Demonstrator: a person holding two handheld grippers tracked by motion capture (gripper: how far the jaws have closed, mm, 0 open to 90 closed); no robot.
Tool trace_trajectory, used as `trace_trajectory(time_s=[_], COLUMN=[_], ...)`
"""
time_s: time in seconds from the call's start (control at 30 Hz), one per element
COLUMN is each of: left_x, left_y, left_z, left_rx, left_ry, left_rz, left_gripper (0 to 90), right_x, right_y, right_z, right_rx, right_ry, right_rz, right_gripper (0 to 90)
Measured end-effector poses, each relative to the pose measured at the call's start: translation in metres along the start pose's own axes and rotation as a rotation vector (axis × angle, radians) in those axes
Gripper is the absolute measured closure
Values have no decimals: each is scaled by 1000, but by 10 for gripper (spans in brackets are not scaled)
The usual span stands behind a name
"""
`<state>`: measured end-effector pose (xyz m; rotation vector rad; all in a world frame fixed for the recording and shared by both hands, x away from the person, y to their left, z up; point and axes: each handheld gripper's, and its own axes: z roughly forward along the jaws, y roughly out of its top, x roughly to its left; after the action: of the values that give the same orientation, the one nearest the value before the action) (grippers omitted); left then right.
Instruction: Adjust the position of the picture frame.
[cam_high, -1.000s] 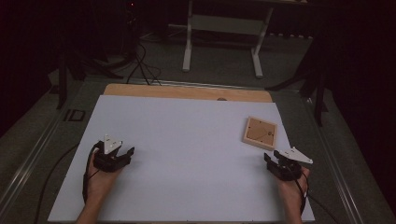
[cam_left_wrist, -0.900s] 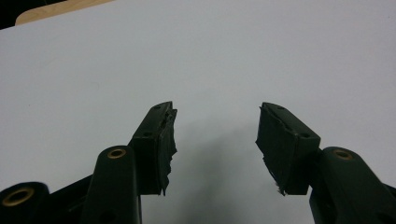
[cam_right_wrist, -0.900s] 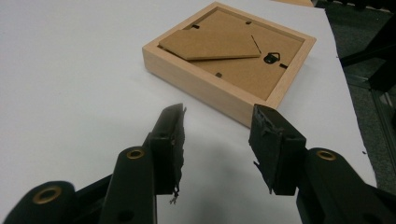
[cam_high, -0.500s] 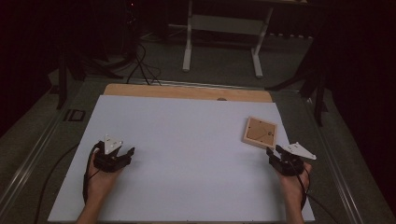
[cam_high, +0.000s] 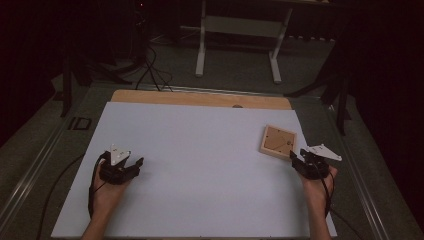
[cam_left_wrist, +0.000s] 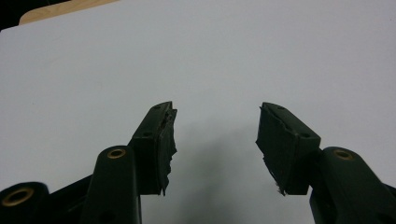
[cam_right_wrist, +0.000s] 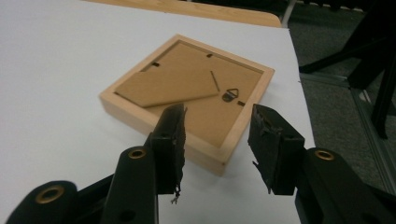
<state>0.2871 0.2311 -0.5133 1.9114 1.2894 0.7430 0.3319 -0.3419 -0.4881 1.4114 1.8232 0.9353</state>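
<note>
Right gripper (cam_high: 296, 159) jaws well apart, nothing held, tips aimed at the near corner of the wooden picture frame (cam_high: 278, 141) lying face-down just ahead, at the white mat's (cam_high: 200, 150) right edge. Left gripper (cam_high: 135, 164) open and empty, far across.

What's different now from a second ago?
The right tongs have crept up the table toward the wooden picture frame, their jaws just opening a little, with a near corner of the frame ahead of them but nothing gripped. The left tongs stayed put, open over the white table. The frame has not moved.
</note>
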Motion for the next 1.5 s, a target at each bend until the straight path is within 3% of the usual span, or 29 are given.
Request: trace_trajectory(time_s=[0.27,0.7,0.97,1.3,1.5], left_x=[1,0,0,0,0], left_y=[0,0,0,0,0], left_z=[0,0,0,0,0], left_rx=[-4,-6,-5,-8,-6], left_ry=[9,9,9,10,12], left_rz=[-7,-5,-4,-2,-1], left_gripper=[451,448,446,446,446], right_x=[-5,-13,-14,-17,-19], right_y=[3,1,-2,-3,-3], right_z=[14,33,42,45,44], right_rx=[39,74,116,115,120], right_ry=[-15,5,-17,15,4], right_rz=[14,133,157,220,225], right_gripper=[554,610,669,677,767])
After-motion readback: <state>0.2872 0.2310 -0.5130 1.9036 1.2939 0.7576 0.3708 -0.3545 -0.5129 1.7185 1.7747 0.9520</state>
